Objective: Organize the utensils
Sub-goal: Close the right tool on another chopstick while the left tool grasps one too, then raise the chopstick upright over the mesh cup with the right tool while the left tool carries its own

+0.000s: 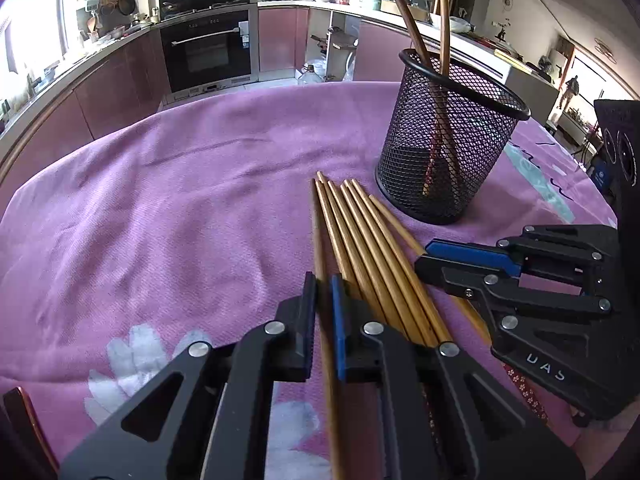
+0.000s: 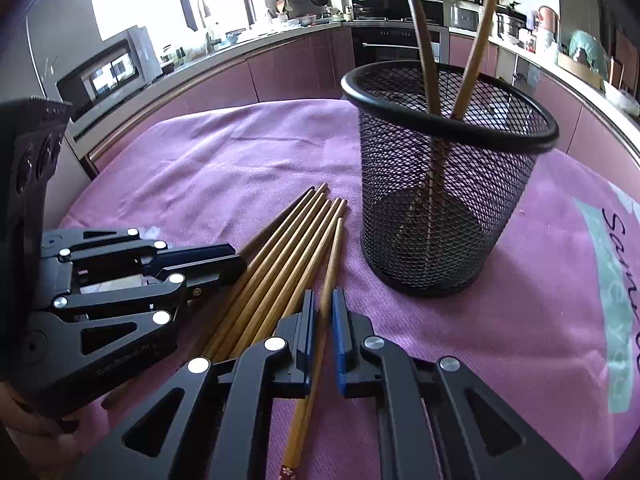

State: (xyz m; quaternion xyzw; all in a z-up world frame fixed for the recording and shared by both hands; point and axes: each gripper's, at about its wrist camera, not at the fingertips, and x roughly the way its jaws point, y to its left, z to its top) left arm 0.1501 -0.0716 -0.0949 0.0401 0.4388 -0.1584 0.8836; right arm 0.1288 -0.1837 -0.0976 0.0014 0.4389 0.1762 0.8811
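Note:
Several bamboo chopsticks (image 1: 372, 248) lie side by side on the pink cloth (image 1: 160, 200), tips pointing at a black mesh holder (image 1: 448, 140) that has two chopsticks standing in it. My left gripper (image 1: 323, 280) is nearly closed around the leftmost chopstick (image 1: 320, 232). My right gripper (image 2: 323, 296) is nearly closed around the rightmost chopstick (image 2: 332, 260) of the row (image 2: 280, 256). The holder (image 2: 444, 184) stands just right of the tips. Each gripper also shows in the other's view: the right one (image 1: 432, 258) and the left one (image 2: 236, 260).
The pink cloth (image 2: 500, 340) covers the table, with teal lettering at right. Kitchen counters, an oven (image 1: 208, 52) and a microwave (image 2: 108, 72) stand beyond the table's far edge.

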